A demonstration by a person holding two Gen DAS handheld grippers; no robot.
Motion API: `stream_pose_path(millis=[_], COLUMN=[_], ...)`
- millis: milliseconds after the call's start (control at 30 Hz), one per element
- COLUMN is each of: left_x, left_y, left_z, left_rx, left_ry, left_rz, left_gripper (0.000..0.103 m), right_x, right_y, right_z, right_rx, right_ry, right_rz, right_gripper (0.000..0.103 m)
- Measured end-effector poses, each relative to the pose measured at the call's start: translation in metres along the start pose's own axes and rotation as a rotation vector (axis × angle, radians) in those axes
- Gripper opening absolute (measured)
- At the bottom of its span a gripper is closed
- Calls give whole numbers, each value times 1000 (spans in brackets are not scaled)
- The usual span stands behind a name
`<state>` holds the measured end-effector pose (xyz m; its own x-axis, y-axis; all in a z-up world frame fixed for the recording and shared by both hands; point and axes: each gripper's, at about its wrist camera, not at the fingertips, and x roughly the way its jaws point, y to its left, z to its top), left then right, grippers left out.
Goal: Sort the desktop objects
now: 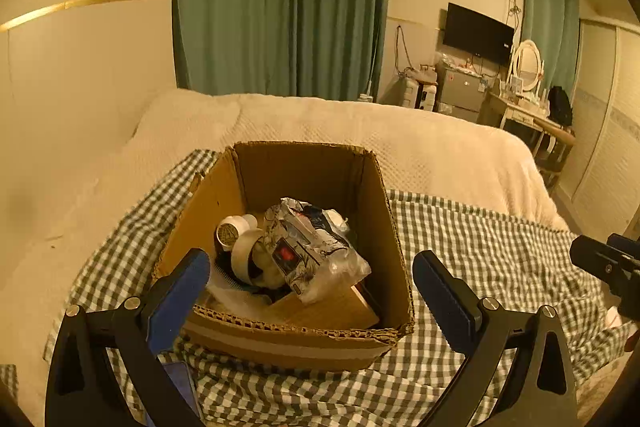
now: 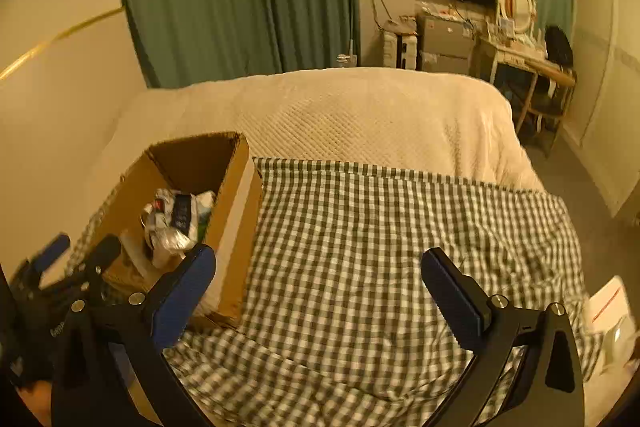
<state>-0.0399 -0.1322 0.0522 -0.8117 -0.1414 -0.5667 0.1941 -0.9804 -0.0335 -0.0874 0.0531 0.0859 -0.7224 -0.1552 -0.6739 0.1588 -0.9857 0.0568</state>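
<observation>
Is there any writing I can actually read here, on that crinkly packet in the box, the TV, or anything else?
Nothing can be quoted with confidence.
Crinkly packet in the cardboard box: a red patch and dark printed panels, too blurred to read.
Television: a small mark at its lower corner, too small to read.
Left gripper, seen from the right wrist view: pale lettering on its black frame, cut off and unreadable.
White carton at the cloth's edge: a red line, no legible words.

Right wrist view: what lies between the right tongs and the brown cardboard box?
Only bare green-and-white checked cloth lies between the open right tongs and the brown cardboard box, in the right wrist view.
</observation>
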Motion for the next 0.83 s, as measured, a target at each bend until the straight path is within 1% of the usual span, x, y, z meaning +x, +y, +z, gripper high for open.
stream_pose_path(millis=[133,233,367,433,533,633,733,767,833], left_x=[1,6,8,9,10,10,5,4,4], left_y=[0,3,3,3,1,-2,-3,-4,-2], left_z=[-1,-1,-1,-2,-2,-2,-4,-3,-2], left_rx=[-6,-20,-15,-16,7,36,58,59,48], left_ry=[4,21,30,31,24,15,-35,-34,-26], left_rz=[-13,-8,7,6,24,53,82,82,55], left_gripper=[103,103,103,103,103,103,103,103,103], right_x=[7,12,17,21,24,27,26,26,25], right_y=[-5,-10,-11,-12,-14,-17,-17,-16,-16], right_z=[-9,-12,-17,-20,-24,-26,-26,-26,-26], right_rx=[25,71,73,83,111,159,162,158,155], right_ry=[24,41,52,66,84,107,108,108,109], right_rz=[-5,5,-24,-19,-22,8,0,-3,-8], right_gripper=[102,102,102,102,102,102,102,102,102])
